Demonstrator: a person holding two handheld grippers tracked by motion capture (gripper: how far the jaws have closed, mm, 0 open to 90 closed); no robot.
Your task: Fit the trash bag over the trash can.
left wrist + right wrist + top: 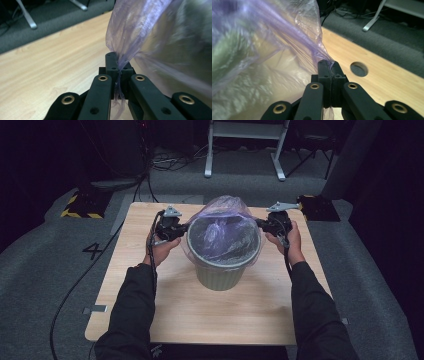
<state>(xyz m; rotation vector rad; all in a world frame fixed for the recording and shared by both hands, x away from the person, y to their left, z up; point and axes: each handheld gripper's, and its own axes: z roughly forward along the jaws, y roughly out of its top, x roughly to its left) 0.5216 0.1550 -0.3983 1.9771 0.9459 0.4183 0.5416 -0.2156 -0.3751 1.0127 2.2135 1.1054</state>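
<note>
Pinching one purple bag (222,227) over one green bin (220,272), left gripper (181,229) and right gripper (261,224) fingers each clamped on its edge, one wooden table (200,310)

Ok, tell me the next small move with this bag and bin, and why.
Probably pull both edges of the bag down over the rim of the bin. The left gripper and right gripper are each shut on the film at opposite sides of the rim, and the bag hangs inside but bulges loose above the far edge.
</note>
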